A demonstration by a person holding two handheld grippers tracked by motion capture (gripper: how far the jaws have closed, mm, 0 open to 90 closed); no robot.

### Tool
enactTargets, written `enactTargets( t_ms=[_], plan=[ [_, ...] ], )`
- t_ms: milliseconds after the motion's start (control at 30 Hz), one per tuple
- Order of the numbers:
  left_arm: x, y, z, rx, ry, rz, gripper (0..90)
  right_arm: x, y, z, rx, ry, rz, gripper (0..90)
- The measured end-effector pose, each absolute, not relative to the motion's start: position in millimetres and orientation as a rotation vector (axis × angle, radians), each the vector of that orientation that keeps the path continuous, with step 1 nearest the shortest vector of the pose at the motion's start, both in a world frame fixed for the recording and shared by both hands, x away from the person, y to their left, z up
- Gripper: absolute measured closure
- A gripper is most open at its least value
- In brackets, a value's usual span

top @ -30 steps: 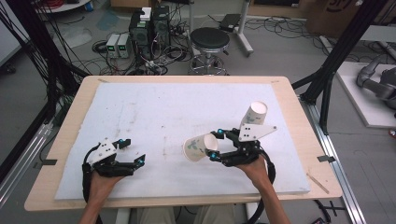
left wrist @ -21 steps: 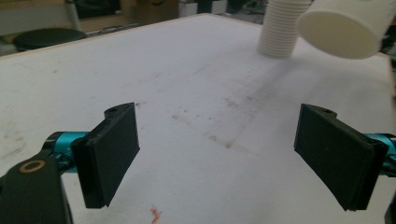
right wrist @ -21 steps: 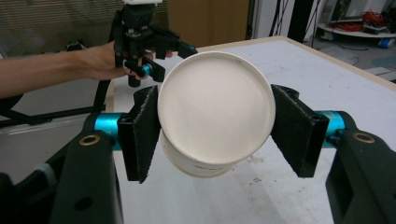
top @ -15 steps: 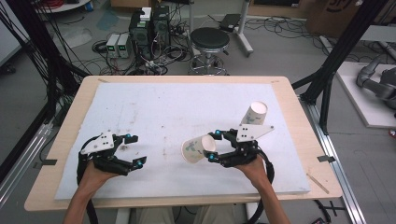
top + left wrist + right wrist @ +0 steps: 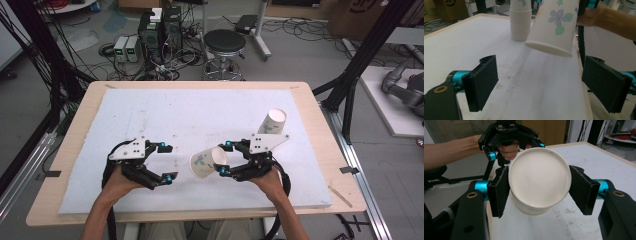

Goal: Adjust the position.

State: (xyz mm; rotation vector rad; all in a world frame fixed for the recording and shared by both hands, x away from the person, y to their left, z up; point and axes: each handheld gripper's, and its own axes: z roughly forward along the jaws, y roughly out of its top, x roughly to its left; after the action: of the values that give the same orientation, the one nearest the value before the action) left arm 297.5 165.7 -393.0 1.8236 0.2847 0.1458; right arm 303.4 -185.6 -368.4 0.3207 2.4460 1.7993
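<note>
- Paper cup (image 5: 207,162) held off the table by the right gripper (image 5: 224,157), over the near-centre part of the white mat (image 5: 200,115)
- Cup lies on its side in the high view: long axis roughly level, running across the table, one end toward the left gripper (image 5: 167,162), the other end between the right gripper's jaws
- Right gripper clenched on the cup: right gripper view shows both black pads against the cup wall (image 5: 537,185) on either side, with a round flat white face of the cup turned at the camera
- Left gripper released, jaws spread wide with nothing between them (image 5: 539,85); it sits near the cup but apart from it
- Left gripper view adds what the high view hides: the cup (image 5: 555,25) hangs clear above the mat, tilted, its rimmed end lowest and nearest the camera
- Same view resolves the stack of cups (image 5: 520,21) as many nested cups standing on the mat beyond the held one; in the high view the stack (image 5: 272,121) reads as one leaning tube at right, just beyond the right gripper
- Cup appearance: white paper, printed purple flowers with green leaves on the wall, thin rolled rim
- Right gripper view shows the left gripper (image 5: 512,140) beyond the cup, with a hand (image 5: 509,151) behind it
</note>
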Motion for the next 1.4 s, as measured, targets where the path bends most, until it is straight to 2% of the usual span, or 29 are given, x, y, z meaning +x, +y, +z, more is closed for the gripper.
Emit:
enactTargets(
  t_ms=[267,433,867,967,1000,1400],
  plan=[
    [298,121,-390,1.781,0.192,0.102,13.5,304,-183,-368,0.299,2.44,1.854,37.4],
    [301,109,-389,1.776,0.172,0.092,13.5,303,-183,-368,0.295,2.439,1.871,37.4],
    [304,103,-395,1.783,0.175,0.068,14.5,304,-183,-368,0.276,2.422,1.956,37.4],
    [304,102,-397,1.78,0.168,0.066,17.1,303,-182,-368,0.267,2.423,1.978,37.4],
    [304,102,-397,1.777,0.16,0.063,21.2,303,-181,-369,0.268,2.426,1.975,37.4],
    [303,105,-399,1.774,0.138,0.057,26.4,304,-180,-370,0.262,2.437,1.977,37.2]
  ],
)
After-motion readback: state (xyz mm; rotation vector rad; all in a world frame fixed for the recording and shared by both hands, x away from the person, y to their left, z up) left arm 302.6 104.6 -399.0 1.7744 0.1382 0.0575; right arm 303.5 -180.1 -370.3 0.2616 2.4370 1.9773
